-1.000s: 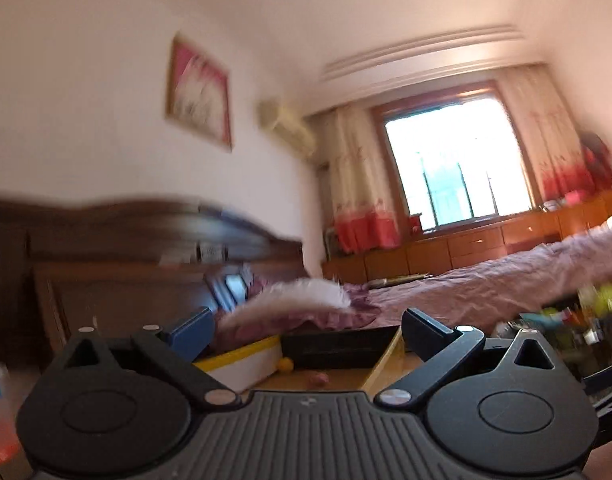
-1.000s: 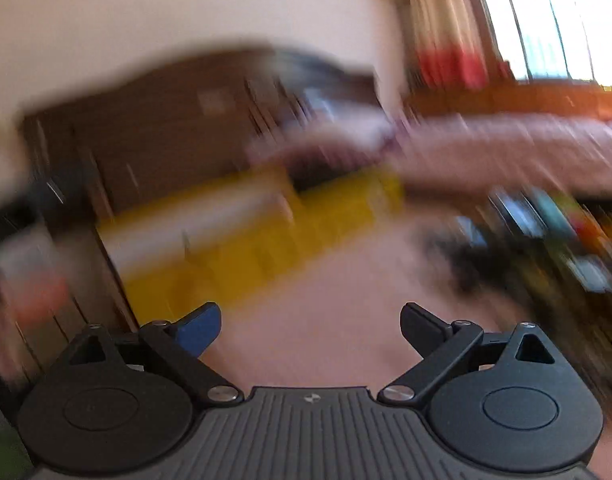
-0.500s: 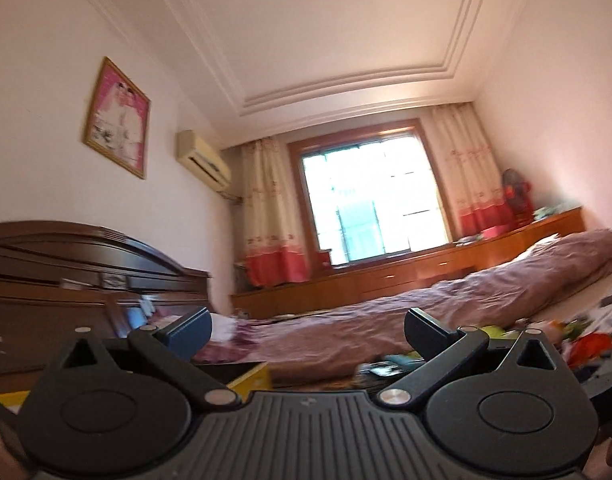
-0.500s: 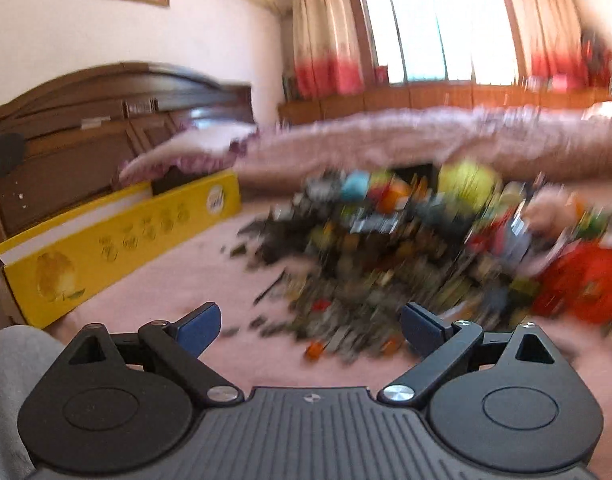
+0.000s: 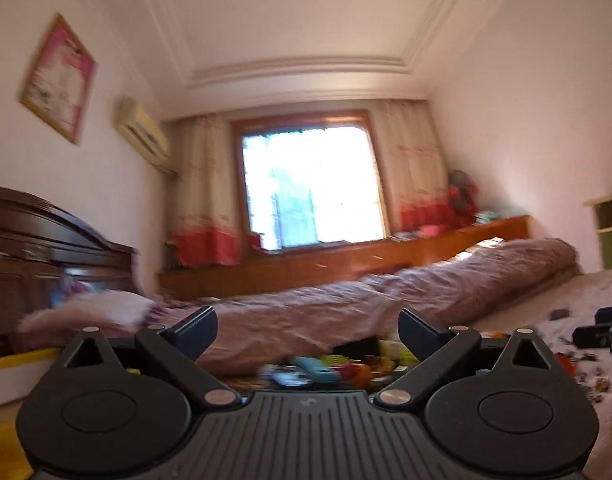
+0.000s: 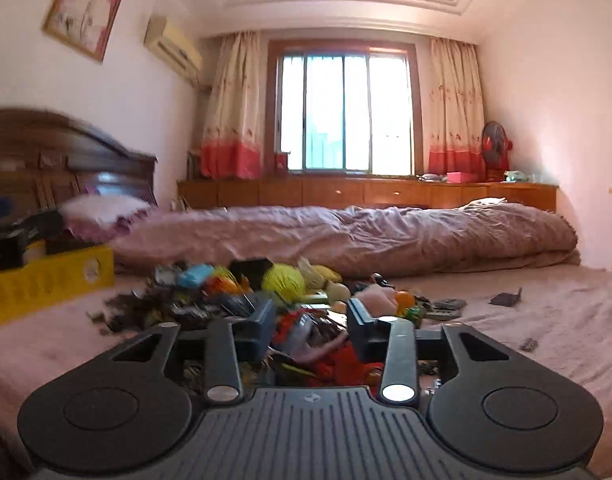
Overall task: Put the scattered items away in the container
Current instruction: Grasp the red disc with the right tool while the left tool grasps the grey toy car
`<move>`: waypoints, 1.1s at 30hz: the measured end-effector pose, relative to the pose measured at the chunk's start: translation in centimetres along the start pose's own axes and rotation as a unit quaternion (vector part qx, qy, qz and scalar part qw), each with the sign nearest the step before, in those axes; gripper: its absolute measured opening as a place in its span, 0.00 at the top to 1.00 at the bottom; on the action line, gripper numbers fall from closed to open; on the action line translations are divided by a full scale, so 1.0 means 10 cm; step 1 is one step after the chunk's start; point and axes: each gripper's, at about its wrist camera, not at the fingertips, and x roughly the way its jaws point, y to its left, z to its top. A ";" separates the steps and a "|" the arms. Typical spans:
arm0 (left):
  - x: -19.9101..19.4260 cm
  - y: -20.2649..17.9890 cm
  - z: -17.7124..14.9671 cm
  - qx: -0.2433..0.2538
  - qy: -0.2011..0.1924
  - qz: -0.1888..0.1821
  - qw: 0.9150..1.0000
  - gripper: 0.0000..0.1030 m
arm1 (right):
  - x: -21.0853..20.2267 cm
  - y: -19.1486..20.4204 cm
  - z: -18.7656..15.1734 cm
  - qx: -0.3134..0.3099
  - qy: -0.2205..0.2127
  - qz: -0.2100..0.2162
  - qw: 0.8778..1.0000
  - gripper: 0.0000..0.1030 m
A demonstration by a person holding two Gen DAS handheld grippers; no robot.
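Note:
A heap of small mixed items (image 6: 265,292) lies on the pink bed sheet: a yellow ball (image 6: 283,282), a blue piece, red and orange toys. A yellow cardboard box (image 6: 45,280) stands at the left by the headboard. My right gripper (image 6: 310,328) sits low over the near edge of the heap, jaws partly closed around red and pink items (image 6: 326,354); I cannot tell if they are pinched. My left gripper (image 5: 308,330) is open and empty, held high and pointing at the window, with the heap (image 5: 330,368) low in its view.
A rolled purple quilt (image 6: 346,236) lies across the bed behind the heap. A pillow (image 6: 101,210) rests against the dark wooden headboard (image 6: 45,160). Small stray pieces (image 6: 506,299) lie on the sheet at the right. Dark objects (image 5: 602,332) sit at the far right in the left wrist view.
The right gripper swung from the yellow box to the heap and its jaws narrowed from wide open to partly closed. The left gripper tilted up and turned right, staying open.

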 end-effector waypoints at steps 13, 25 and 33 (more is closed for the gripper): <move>1.19 0.06 -0.74 -0.065 0.081 -0.146 0.984 0.14 | 1.03 -0.10 -0.35 -0.041 0.137 -0.100 0.985 0.21; 0.63 0.23 -0.49 -0.062 0.056 -0.156 0.984 0.05 | 1.57 0.13 -0.42 -0.118 0.154 -0.104 0.975 0.01; 0.69 0.29 -0.48 -0.101 0.097 -0.155 0.978 0.05 | 1.17 -0.25 -0.19 -0.004 0.099 -0.109 0.989 0.33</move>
